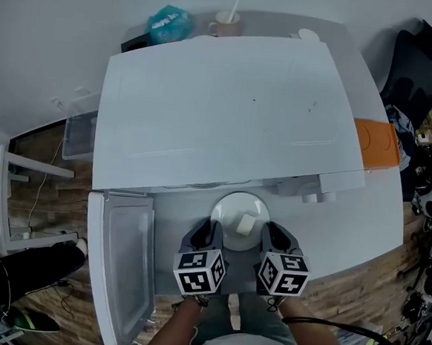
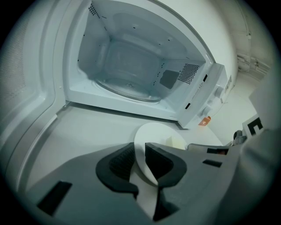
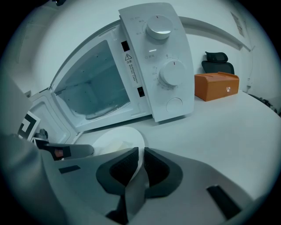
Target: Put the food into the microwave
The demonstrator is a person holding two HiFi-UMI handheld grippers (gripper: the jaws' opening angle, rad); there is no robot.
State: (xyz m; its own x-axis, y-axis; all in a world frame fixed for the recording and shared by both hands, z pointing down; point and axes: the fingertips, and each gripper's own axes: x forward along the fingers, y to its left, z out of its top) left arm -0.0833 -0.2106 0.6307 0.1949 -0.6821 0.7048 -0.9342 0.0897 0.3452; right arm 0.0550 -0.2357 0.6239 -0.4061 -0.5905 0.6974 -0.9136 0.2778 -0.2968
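Note:
A white plate carrying a pale cube of food is held just in front of the open white microwave. Its door is swung out to the left. My left gripper is shut on the plate's left rim and my right gripper on its right rim. In the left gripper view the jaws of the left gripper pinch the plate, with the food and the empty cavity beyond. In the right gripper view the right gripper clamps the plate below the control panel.
An orange box lies on the table right of the microwave. Behind the microwave stand a cup with a straw and a teal bag. A dark chair is at the far right, and a clear bin on the floor at left.

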